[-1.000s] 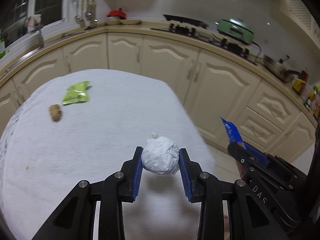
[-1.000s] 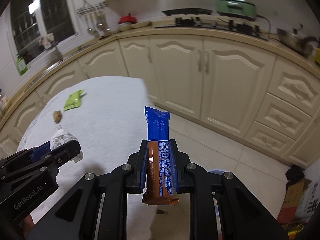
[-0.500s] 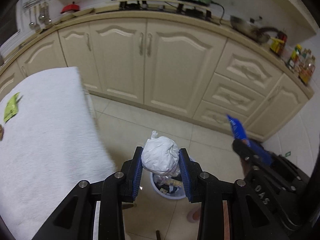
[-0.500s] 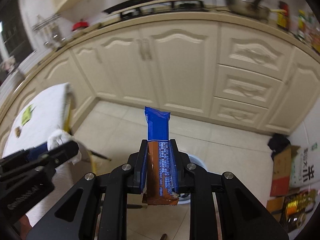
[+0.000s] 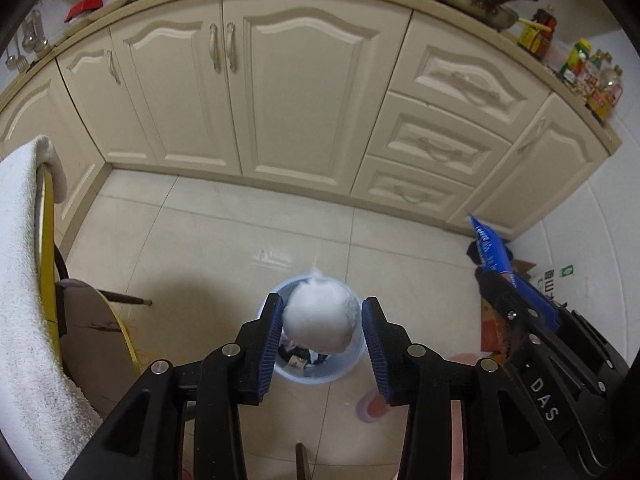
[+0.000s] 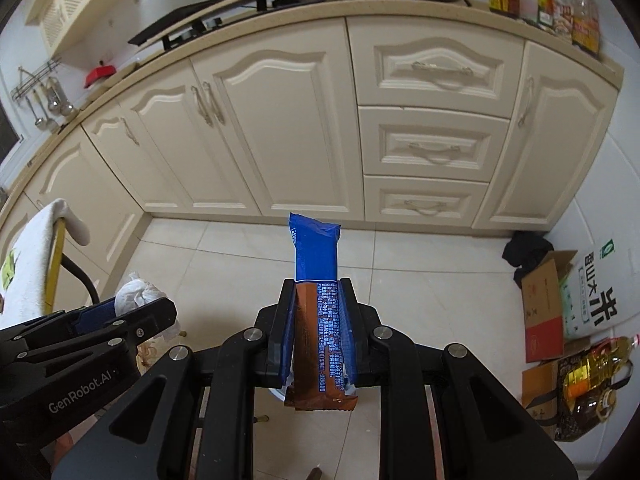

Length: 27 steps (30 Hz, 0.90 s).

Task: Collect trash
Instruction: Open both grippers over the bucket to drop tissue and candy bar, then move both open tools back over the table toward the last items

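Both tongs loaded, held over the floor by the bin.

The left tongs (image 5: 323,334) point down, their blue pads parted around a crumpled white tissue ball (image 5: 320,316); the left pad touches it, the right shows a slight gap. It hangs directly above the pale blue trash bin (image 5: 316,374) on the tiled floor (image 5: 224,240). The right tongs (image 6: 316,320), just beside, are clamped on an upright blue-and-brown snack wrapper (image 6: 318,276). Beyond stand cream cabinets (image 5: 300,92).
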### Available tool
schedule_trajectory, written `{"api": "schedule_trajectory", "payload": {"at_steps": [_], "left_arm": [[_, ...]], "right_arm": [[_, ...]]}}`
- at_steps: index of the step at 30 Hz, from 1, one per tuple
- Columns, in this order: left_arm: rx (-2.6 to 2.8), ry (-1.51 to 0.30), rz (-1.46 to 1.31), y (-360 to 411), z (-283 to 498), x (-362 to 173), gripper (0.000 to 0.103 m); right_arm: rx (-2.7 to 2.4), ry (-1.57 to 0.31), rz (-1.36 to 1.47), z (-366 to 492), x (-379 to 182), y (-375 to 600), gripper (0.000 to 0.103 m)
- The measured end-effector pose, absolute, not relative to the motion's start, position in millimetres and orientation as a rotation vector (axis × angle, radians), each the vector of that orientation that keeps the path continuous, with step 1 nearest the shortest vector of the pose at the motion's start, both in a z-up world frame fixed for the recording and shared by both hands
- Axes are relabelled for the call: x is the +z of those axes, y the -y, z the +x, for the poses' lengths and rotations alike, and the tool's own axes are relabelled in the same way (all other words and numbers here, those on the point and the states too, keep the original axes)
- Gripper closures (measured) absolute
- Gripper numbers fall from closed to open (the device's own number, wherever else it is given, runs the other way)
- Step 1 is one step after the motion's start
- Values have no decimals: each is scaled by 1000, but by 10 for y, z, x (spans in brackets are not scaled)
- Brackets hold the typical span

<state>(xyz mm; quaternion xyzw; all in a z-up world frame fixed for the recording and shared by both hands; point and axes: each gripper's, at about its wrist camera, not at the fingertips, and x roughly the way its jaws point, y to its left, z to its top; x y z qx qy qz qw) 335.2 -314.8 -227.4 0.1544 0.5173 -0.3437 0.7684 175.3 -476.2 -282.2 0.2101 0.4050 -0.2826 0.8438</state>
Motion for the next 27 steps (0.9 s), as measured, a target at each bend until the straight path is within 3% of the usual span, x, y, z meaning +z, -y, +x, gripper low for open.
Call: {"api": "schedule_trajectory", "payload": {"at_steps": [5,10,12,15,17,19,20,22,27], "left_arm": [[-725,-1135,334,3241,3445,-2353,54],[-682,-1115,317,3109,3425,-2306,54],[-659,-1112,324,3049,3424,-2283,46],[-641,-1094,322,2914,3332,-2220,43],[-626,-1094,321,2858,3292,-2204,43],[-618,-1101,316,2805,3270,-2190,43],[-617,-1106,312,2794,3268,-2192,42],[-624,-1110,299,2778,3278,-2190,42],[-620,-1076,295,2729,3234,-2143,29]], "right_arm": [[-577,-864,439,1800,-2845,4702,83],[-531,-879,421,1919,-2855,4571,83],[-510,-878,412,1969,-2843,4506,83],[-480,-863,424,2011,-2808,4447,81],[-488,-865,441,2029,-2785,4456,69],[-509,-864,456,2031,-2770,4477,33],[-531,-858,459,2016,-2759,4486,28],[-556,-849,453,1993,-2737,4492,24],[-587,-883,468,1945,-2742,4527,20]]}}
